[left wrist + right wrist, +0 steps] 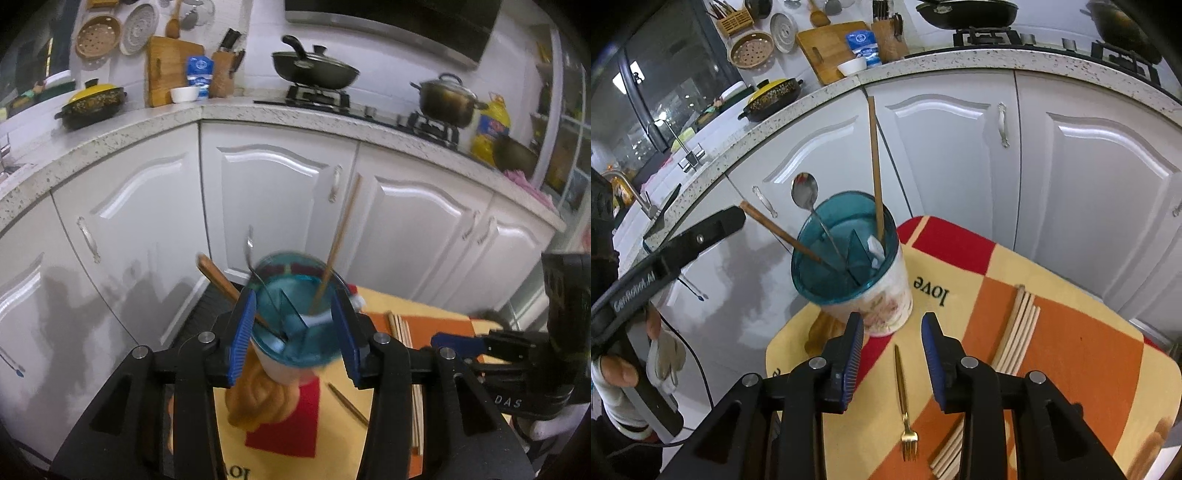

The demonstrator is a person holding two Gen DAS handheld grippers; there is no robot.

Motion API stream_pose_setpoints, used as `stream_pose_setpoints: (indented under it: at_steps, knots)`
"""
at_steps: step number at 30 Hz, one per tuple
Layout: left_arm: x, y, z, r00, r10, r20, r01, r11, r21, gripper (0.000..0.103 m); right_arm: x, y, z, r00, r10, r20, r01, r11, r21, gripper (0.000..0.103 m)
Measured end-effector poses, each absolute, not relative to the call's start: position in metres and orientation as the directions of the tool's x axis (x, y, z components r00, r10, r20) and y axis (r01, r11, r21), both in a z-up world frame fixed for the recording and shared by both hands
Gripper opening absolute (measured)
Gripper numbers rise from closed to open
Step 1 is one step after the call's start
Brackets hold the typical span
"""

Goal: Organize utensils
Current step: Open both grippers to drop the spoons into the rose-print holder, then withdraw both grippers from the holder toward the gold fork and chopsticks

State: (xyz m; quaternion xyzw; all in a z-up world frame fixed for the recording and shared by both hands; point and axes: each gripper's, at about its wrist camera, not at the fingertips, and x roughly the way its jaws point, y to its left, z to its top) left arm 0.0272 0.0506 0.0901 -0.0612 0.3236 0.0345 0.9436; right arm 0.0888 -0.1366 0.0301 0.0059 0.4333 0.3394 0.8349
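Left wrist view blurs the utensil holder; its base is hidden.

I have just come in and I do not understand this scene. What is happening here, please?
A person is sorting utensils with two handheld grippers. The round teal-rimmed utensil holder stands on the checked red, orange and cream mat and already holds a metal spoon and two brown wooden sticks. The left gripper is open around the holder. The right gripper is open above a gold fork that lies on the mat. Pale chopsticks also wait there.
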Motion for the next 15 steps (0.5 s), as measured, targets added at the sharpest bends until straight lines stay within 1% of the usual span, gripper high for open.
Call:
stream_pose_setpoints:
  at_steps: [8,15]
  knots:
    - [0.018,0.032,0.068,0.755,0.004,-0.656,-0.075,0.994,-0.080,0.042,0.075,-0.147,0.010,0.371,0.531,-0.762,-0.540,0.791,0.289,0.033]
    - [0.015,0.033,0.050,0.725,0.007,-0.689,-0.080,0.994,-0.074,0.042,0.068,-0.145,-0.021,0.315,0.488,-0.814,-0.532,0.801,0.275,0.033]
